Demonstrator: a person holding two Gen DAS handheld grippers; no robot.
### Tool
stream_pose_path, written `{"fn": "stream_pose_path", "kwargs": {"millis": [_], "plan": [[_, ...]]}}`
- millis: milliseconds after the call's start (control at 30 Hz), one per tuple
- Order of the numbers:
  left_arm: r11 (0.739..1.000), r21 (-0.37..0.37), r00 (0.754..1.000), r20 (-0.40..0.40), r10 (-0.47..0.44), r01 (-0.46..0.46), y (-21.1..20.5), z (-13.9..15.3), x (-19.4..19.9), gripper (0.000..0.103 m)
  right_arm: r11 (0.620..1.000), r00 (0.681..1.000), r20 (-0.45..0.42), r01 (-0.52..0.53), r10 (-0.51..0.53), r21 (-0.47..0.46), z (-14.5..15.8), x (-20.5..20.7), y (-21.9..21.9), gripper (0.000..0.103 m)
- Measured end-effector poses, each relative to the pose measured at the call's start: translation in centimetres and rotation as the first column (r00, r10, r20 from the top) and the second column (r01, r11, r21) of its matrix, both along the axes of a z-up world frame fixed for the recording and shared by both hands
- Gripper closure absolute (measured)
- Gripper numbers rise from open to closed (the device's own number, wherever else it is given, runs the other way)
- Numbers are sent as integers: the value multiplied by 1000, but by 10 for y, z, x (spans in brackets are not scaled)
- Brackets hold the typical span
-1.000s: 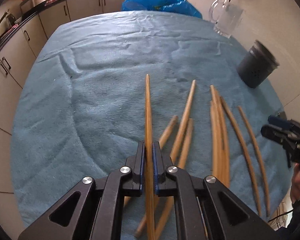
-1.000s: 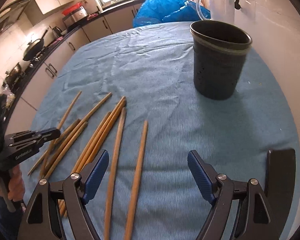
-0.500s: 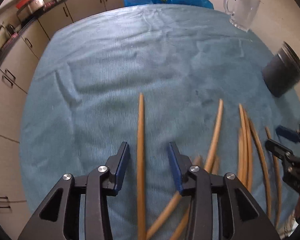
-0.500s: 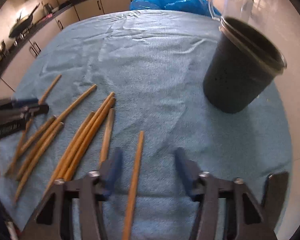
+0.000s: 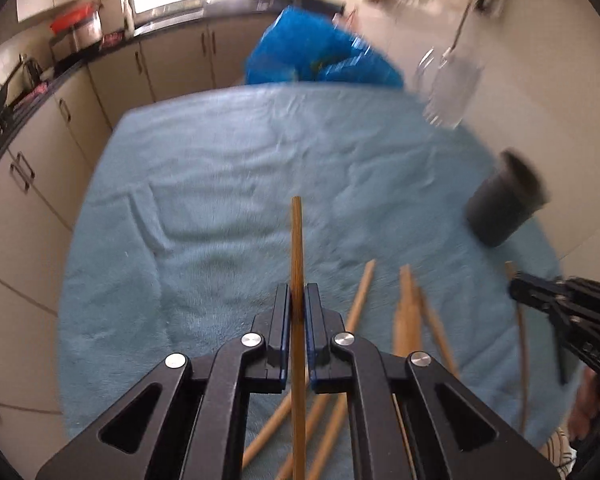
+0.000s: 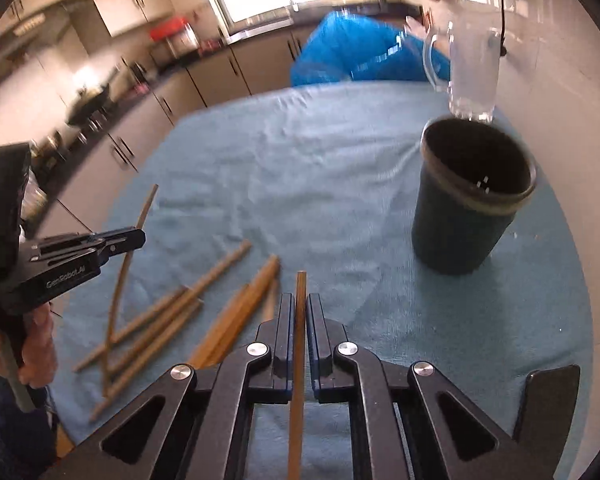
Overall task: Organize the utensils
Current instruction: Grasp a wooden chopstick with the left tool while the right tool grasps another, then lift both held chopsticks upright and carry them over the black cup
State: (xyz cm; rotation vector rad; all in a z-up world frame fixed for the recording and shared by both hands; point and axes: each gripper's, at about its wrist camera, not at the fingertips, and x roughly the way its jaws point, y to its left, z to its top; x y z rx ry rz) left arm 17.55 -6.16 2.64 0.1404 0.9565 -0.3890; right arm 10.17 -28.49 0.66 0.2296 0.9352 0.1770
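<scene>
Left gripper (image 5: 297, 300) fingers clamped on one wooden stick (image 5: 297, 248) — it runs straight up between the pads, tip pointing out over the blue towel (image 5: 228, 184) on the bench. Right gripper (image 6: 299, 308) likewise closed on a second stick (image 6: 300, 292), tip poking just past the fingertips.

Loose sticks (image 6: 220, 312) lie in a fanned pile on the towel between the two grippers, some crossing each other. In the right view the left gripper sits just over the pile's left edge, a hand (image 6: 36, 344) gripping its handle.

Dark cup (image 6: 472, 200) stands upright on the towel ahead-right of the right gripper, mouth open; bare towel between the cup and the held stick. Glass mug (image 6: 472, 68) right behind the cup, near the wall. Blue plastic bag (image 6: 356, 56) at the far edge of the bench. Kitchen cabinets (image 5: 40, 160) beyond to the left.
</scene>
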Motion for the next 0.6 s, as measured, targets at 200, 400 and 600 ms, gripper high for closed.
{"fn": "stream_pose_path", "kwargs": {"millis": [200,400,600], "plan": [[998,-57,996,91,-10,16,-2,44,-31,97,999,991,133,1,-8,54,32,-23,-6,96],[998,-65,989,148,-16,26,-7,60,-51,97,999,948,316,14,-29,52,67,-54,0,96],[997,-66,985,171,-23,35,-14,69,-55,97,999,906,421,25,-40,42,89,-78,-3,96]]}}
